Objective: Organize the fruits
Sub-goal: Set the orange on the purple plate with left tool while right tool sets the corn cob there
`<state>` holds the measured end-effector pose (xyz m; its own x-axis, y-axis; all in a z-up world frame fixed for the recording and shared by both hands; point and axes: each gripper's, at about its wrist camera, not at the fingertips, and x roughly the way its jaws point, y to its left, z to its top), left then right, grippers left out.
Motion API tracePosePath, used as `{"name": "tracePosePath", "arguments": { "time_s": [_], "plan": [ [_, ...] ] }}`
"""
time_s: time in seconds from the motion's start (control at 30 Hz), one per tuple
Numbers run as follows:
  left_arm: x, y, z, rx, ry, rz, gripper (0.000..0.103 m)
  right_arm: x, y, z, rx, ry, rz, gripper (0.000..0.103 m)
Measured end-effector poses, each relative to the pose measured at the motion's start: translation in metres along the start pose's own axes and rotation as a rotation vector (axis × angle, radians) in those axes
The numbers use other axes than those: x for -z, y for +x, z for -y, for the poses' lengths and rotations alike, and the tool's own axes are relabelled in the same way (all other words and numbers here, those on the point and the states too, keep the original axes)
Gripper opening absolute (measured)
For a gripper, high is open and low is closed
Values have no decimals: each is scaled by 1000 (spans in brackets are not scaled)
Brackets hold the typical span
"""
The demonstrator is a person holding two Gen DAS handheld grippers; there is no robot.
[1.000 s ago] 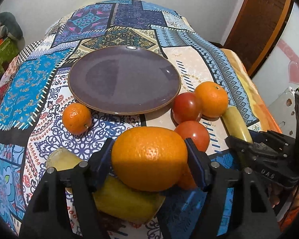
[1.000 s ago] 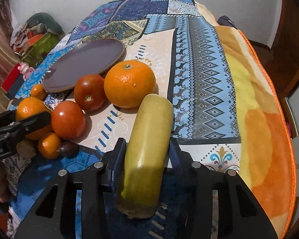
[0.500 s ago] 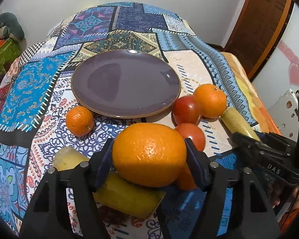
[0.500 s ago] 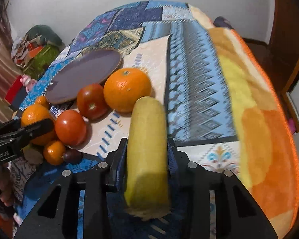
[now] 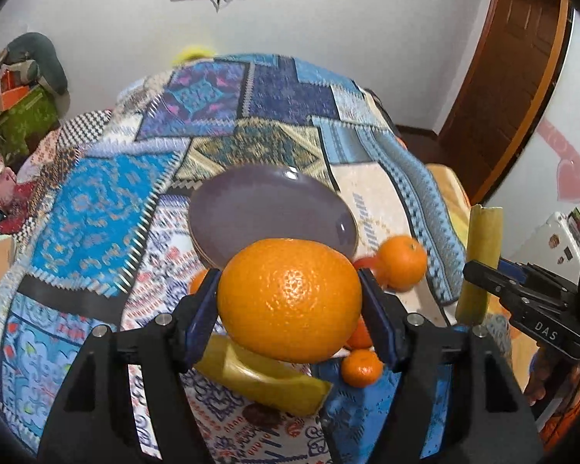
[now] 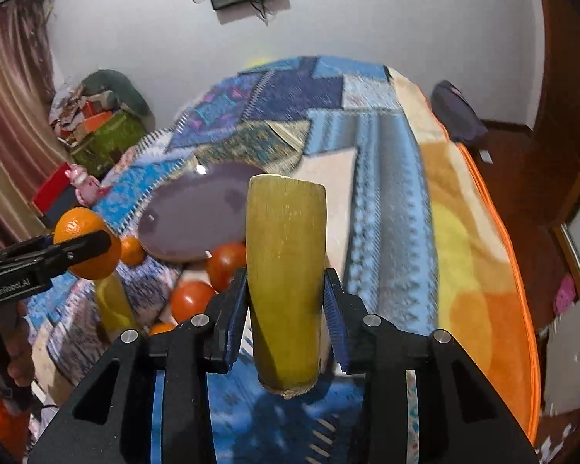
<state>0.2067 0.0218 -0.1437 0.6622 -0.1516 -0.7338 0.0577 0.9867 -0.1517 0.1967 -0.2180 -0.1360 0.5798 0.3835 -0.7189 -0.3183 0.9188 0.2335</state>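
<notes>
The left gripper (image 5: 290, 301) is clamped on a large orange (image 5: 289, 298) at the frame's centre, lifted clear of the patterned quilt (image 5: 96, 208), with the purple plate (image 5: 266, 208) just behind it. The right gripper (image 6: 286, 309) grasps a yellow-green cut stalk (image 6: 285, 270) upright at its frame's centre, its jaws having just closed tighter on it. Tomatoes (image 6: 226, 265) and small oranges (image 5: 361, 367) lie on the quilt below.

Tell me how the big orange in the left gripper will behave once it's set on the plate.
The orange is round, so it will probably roll on the smooth, shallow purple plate. Its rind looks firm; the left gripper seems not to dent it.
</notes>
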Motion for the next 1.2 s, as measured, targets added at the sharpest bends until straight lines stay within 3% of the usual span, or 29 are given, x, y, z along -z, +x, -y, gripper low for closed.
{"name": "tracePosePath", "arguments": {
  "time_s": [0.3,0.57,1.2],
  "plan": [
    [-27,3,-16,-41,-8,42,68,-33,19,-27,-41,-64,28,34],
    [-44,34,-31,-54,-14,16,68,-55,53,-41,-76,-93,12,34],
    [-59,115,-60,-99,1,-125,68,-77,144,-55,-54,-170,-169,34]
  ]
}}
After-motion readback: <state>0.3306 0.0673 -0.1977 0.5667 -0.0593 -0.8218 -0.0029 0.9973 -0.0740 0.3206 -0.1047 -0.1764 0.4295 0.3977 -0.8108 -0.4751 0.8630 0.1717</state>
